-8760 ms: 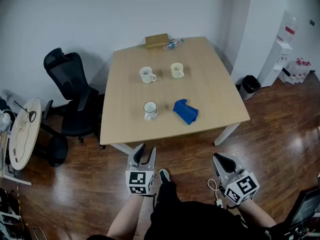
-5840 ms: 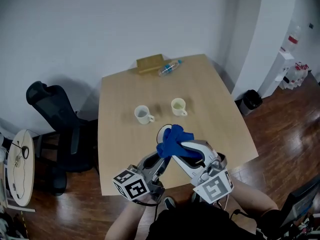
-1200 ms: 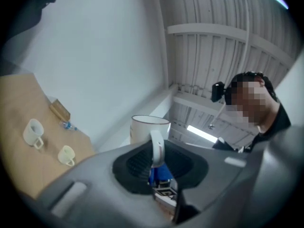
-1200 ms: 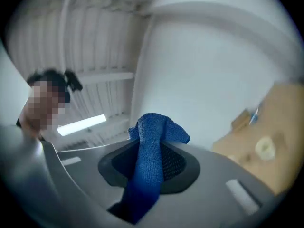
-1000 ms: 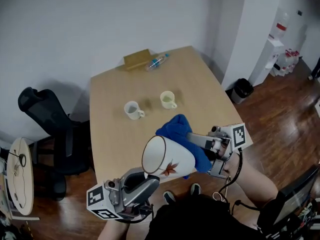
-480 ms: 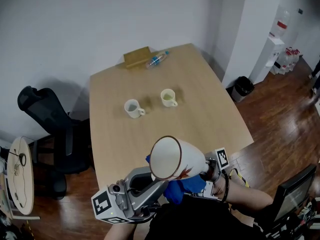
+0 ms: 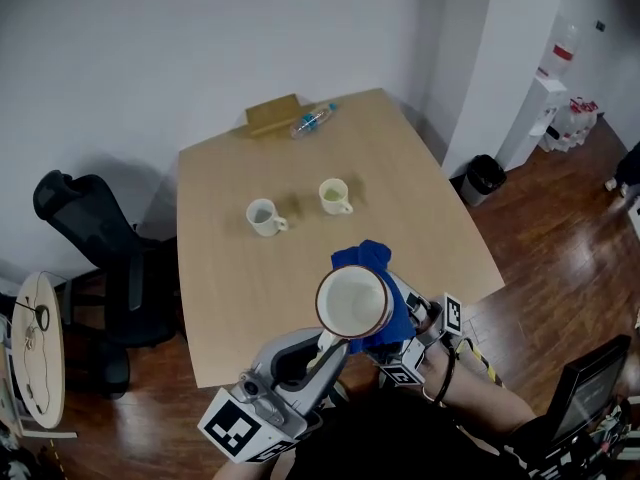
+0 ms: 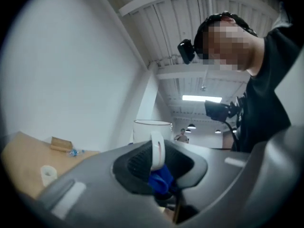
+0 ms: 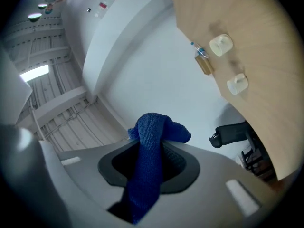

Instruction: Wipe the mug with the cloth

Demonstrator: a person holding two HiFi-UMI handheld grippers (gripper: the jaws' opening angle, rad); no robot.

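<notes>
Above the table's near edge I hold a white mug (image 7: 353, 303) with a dark rim, its mouth turned up toward the head camera. My left gripper (image 7: 322, 346) is shut on the mug's handle (image 8: 157, 148), which stands upright between the jaws in the left gripper view. A blue cloth (image 7: 376, 266) bunches against the mug's far and right side. My right gripper (image 7: 392, 336) is shut on the cloth (image 9: 151, 158), which hangs down between its jaws and bulges above them. The right fingertips are hidden behind mug and cloth in the head view.
The wooden table (image 7: 420, 218) carries two more mugs (image 7: 263, 216) (image 7: 333, 195), a plastic bottle (image 7: 312, 120) and a brown box (image 7: 272, 114) at its far edge. A black office chair (image 7: 90, 228) stands left of the table, a bin (image 7: 483, 178) to the right.
The mug has tipped so its mouth faces the camera. The cloth and right gripper have come up from under the mug to its far right side.
</notes>
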